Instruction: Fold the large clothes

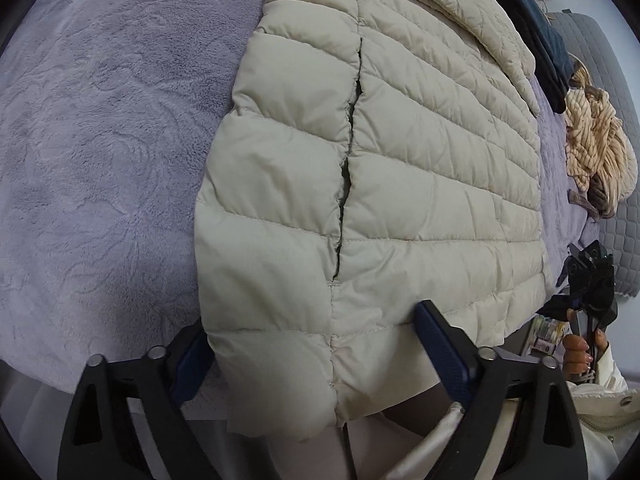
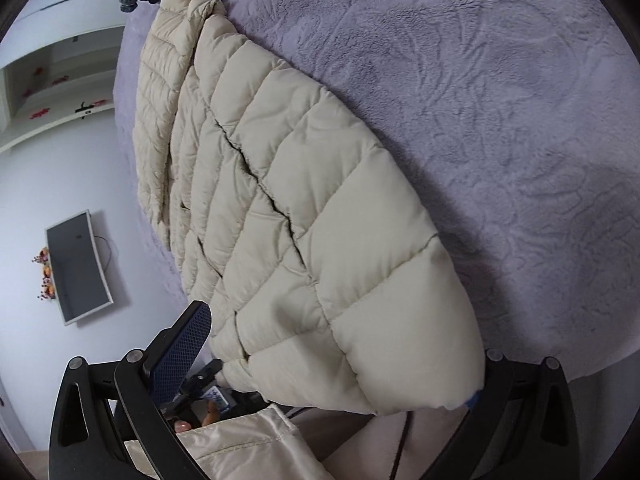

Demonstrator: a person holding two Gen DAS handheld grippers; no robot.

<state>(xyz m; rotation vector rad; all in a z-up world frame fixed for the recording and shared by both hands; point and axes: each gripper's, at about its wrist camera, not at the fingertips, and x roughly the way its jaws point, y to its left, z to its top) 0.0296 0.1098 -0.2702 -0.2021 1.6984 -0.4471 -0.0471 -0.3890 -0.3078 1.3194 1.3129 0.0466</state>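
Two views, left wrist first: cream quilted puffer jacket (image 1: 400, 184) lies flat on a lilac plush bedspread (image 1: 100, 140), hem hanging off the near edge. Left gripper (image 1: 316, 344) has its fingers spread wide, straddling the hem, not clamped. Right gripper (image 1: 590, 280) sits off the jacket's far corner, its jaw state unreadable here. A striped beige garment (image 1: 596, 148) and a dark one (image 1: 540, 32) are piled beyond (not in play).

Right wrist: right gripper (image 2: 340, 360) also wide apart around a hem corner of the jacket (image 2: 320, 220); the right finger is mostly hidden under padding, so contact is unclear. Bedspread (image 2: 500, 120) beyond.

Step looks like pre-grasp on the hem. Next: close both on the hem, lift together, fold toward the collar.
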